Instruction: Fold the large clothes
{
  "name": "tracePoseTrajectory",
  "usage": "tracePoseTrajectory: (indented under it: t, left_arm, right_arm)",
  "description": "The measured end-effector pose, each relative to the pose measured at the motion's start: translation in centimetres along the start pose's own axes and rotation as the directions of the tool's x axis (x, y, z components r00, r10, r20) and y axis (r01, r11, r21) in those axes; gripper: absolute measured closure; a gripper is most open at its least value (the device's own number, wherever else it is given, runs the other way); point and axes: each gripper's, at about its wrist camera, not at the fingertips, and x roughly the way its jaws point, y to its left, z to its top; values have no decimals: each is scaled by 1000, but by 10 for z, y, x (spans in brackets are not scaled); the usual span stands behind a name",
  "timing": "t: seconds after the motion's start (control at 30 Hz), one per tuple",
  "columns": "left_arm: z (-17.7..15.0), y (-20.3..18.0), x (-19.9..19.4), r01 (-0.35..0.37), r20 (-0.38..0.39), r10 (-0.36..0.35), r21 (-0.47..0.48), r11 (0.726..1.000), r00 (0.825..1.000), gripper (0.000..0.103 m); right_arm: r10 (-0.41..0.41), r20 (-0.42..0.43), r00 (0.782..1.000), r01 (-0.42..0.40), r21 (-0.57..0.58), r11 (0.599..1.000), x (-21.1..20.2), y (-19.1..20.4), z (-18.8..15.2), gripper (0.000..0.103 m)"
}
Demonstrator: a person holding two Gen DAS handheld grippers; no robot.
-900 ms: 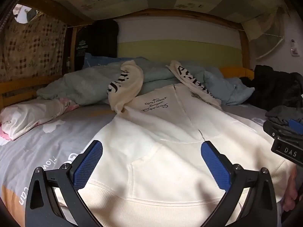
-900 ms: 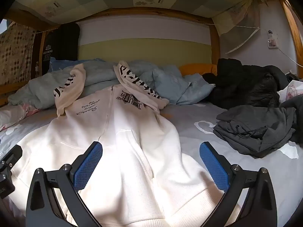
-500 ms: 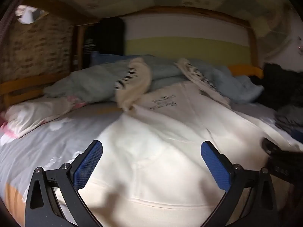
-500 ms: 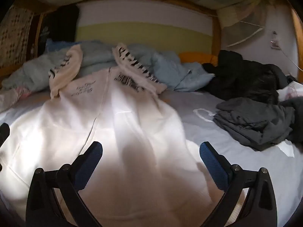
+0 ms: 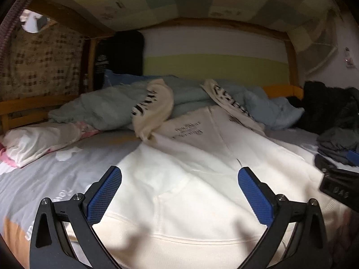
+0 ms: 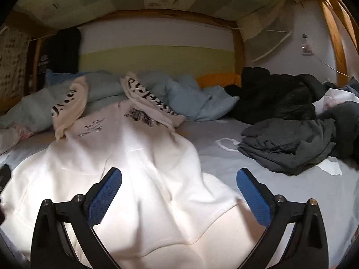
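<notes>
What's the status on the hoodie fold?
Left gripper open, right gripper open. Hoodie flat on bed, unfolded. Grey clothes beside it, clear.

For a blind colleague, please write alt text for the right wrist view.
A cream hoodie lies spread flat on a grey bed sheet, its printed sleeves resting on a light blue duvet. The open right gripper hovers over its hem, holding nothing. Dark clothes lie to the right.

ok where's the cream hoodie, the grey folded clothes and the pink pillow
cream hoodie (image 6: 139,168): right wrist view, on the front of its body, above the pocket
grey folded clothes (image 6: 289,141): right wrist view, on the top of the pile
pink pillow (image 5: 38,141): left wrist view, on its white upper face
</notes>
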Motion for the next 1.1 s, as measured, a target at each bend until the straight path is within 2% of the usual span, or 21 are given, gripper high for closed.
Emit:
tracePoseTrajectory:
  t: [0.1,0.2,0.33,0.43,0.6,0.67,0.77,0.87,1.03,1.1]
  left_arm:
    - [2,9,-3,-34,19,35,-53,998,999,0]
    - [1,15,-3,9,20,-8,-80,997,1000,0]
    - [-1,11,-9,6,55,-2,-57,998,998,0]
    - [-1,4,-9,1,56,0,-27,1000,998,0]
    - [-1,11,-14,-15,75,19,-53,998,997,0]
    - [0,12,-8,18,42,-16,-50,999,999,0]
    - [1,7,1,29,-7,-29,-18,999,1000,0]
    - [-1,2,10,12,-50,-12,5,1000,999,0]
    - [-4,13,0,3,5,-3,-57,998,1000,0]
    - [-6,18,-9,-21,42,24,-82,996,999,0]
  right_arm:
    - [-3,-15,1000,2,-52,999,2,11,2,0]
    - [-22,39,999,25,-75,997,-9,15,0,0]
    - [5,41,999,0,-128,992,-12,21,-2,0]
    - [-12,41,999,19,-170,985,-12,31,-2,0]
    - [-4,21,1000,7,-176,984,-8,30,0,0]
    - [11,14,1000,-8,-168,986,-8,28,0,0]
    - [4,-42,999,-11,-175,984,4,32,1,0]
    - [26,-91,995,-44,-203,978,15,38,1,0]
    - [54,-58,997,-63,-179,982,9,35,-2,0]
    - [32,-9,999,-33,-147,989,1,28,-2,0]
